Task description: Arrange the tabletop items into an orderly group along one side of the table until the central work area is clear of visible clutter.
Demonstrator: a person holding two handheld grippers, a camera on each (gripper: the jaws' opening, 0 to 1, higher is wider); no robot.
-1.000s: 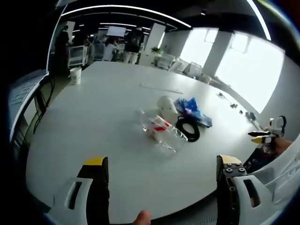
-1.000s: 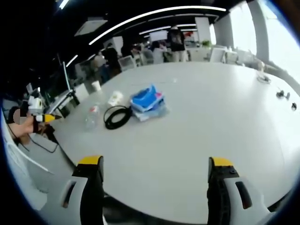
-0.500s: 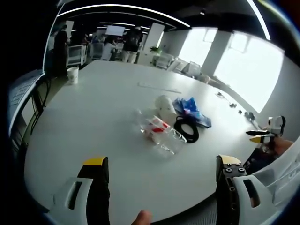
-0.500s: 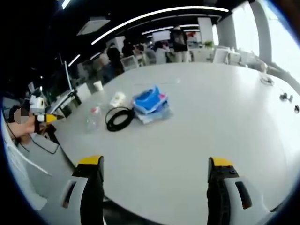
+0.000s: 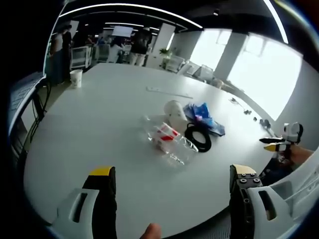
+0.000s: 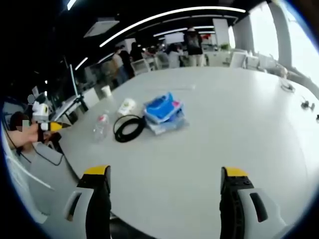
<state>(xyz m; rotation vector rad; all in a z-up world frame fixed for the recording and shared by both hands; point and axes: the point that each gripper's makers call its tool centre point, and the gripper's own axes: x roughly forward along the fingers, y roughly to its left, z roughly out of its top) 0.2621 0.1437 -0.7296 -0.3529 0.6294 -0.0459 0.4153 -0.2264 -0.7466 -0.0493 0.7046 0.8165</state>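
A: Start with the big thing. The white table (image 5: 89, 129) is mostly bare, and the clutter sits in one loose bunch out on its surface, so nothing looks grouped along a side yet, I'd judge.

B: Agreed. In that bunch the blue packet stack (image 6: 163, 113) is the bulkiest piece, with the black cable coil (image 6: 128, 129) just beside it, its loop touching the stack's edge.

A: Then the clear plastic bottle (image 5: 168, 141), lying on its side with a red label, near the coil. Beside the packets is a white cup (image 5: 175, 112), tipped over, it seems.

B: And the grippers?

A: The left gripper (image 5: 169, 199) is spread wide, nothing between its jaws, hanging over the near edge well short of the bunch. The right gripper (image 6: 164, 194) is the same: wide apart, empty, back from the items. Both look poised for a reach not yet made.

B: What does one view add?

A: The left gripper view has a paper cup (image 5: 76, 78) standing alone far across the table, and a thin strip (image 5: 168, 92) beyond the bunch. The right gripper view gives the bottle's red cap and the coil's full loop.
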